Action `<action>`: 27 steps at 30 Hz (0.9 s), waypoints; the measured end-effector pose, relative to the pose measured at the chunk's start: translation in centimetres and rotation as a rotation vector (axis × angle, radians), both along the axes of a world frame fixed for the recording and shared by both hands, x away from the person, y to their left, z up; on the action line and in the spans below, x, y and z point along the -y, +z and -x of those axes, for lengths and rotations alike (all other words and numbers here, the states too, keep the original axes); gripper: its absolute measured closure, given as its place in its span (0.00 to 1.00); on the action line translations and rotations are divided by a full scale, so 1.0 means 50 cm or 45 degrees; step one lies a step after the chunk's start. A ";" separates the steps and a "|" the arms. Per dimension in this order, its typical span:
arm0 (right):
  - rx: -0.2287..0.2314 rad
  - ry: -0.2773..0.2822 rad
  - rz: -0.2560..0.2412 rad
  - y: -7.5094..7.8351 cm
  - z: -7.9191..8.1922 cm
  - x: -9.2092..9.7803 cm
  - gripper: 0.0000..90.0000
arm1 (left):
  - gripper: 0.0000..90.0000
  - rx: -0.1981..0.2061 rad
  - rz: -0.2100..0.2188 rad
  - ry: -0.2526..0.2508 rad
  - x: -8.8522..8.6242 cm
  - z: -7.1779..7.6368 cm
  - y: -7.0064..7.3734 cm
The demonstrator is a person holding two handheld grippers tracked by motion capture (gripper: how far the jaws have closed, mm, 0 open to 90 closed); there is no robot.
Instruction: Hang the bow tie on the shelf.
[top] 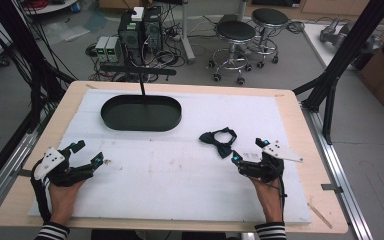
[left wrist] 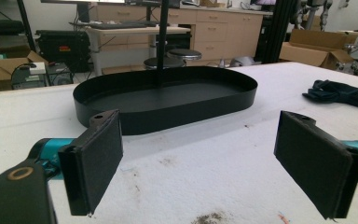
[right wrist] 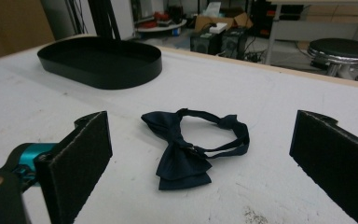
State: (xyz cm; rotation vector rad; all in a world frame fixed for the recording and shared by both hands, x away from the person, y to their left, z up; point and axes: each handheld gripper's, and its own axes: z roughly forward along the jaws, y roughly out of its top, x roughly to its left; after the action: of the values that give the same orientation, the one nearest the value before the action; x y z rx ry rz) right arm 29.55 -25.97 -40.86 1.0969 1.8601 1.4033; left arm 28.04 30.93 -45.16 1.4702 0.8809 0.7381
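Note:
A dark navy bow tie [top: 219,140] with its strap looped lies flat on the white mat [top: 180,165], right of centre. My right gripper [top: 250,151] stands open just in front of it; the bow tie [right wrist: 186,149] lies a short way beyond the two black pads [right wrist: 81,163], between their lines. An oval black tray [top: 141,112] sits at the back left of the mat. My left gripper [top: 88,152] rests open near the left edge, with nothing between its pads [left wrist: 95,158], and faces the tray [left wrist: 168,100].
A thin black post [top: 142,86] rises at the tray's far side. The wooden table edge [top: 300,120] frames the mat. Black frame struts [top: 340,55] stand at the right; stools [top: 235,35] and computers [top: 140,30] are on the floor beyond.

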 end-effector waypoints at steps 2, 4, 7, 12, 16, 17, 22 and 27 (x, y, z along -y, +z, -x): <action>-0.019 0.018 0.037 0.005 -0.010 -0.006 0.05 | 0.18 -0.001 -0.001 -0.001 0.000 0.000 0.000; -0.037 0.046 0.076 0.010 -0.024 -0.012 0.05 | 0.18 -0.002 -0.001 0.000 0.000 0.000 0.000; -0.044 0.065 0.099 0.014 -0.036 -0.017 0.05 | 0.18 -0.004 -0.001 -0.001 -0.001 -0.001 0.000; -0.067 0.100 0.121 0.023 -0.054 -0.027 0.05 | 0.18 -0.007 -0.002 0.000 -0.001 -0.001 0.000; -0.113 0.135 0.134 0.037 -0.082 -0.038 0.05 | 0.18 -0.006 -0.002 -0.001 -0.001 -0.001 0.000; -0.137 0.141 0.134 0.038 -0.088 -0.040 0.05 | 0.18 -0.006 -0.002 -0.001 -0.001 -0.001 0.000; -0.186 0.172 0.161 0.035 -0.113 -0.052 0.06 | 0.18 -0.006 -0.002 0.000 -0.001 -0.001 0.000; -0.246 0.256 0.210 0.036 -0.132 -0.065 0.09 | 0.18 -0.005 -0.001 0.001 -0.001 -0.001 0.000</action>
State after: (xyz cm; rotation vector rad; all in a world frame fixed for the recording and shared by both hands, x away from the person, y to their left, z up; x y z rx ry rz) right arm 36.17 -22.70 -39.05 1.0159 2.2346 1.2587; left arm 28.10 30.96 -45.15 1.4722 0.8842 0.7363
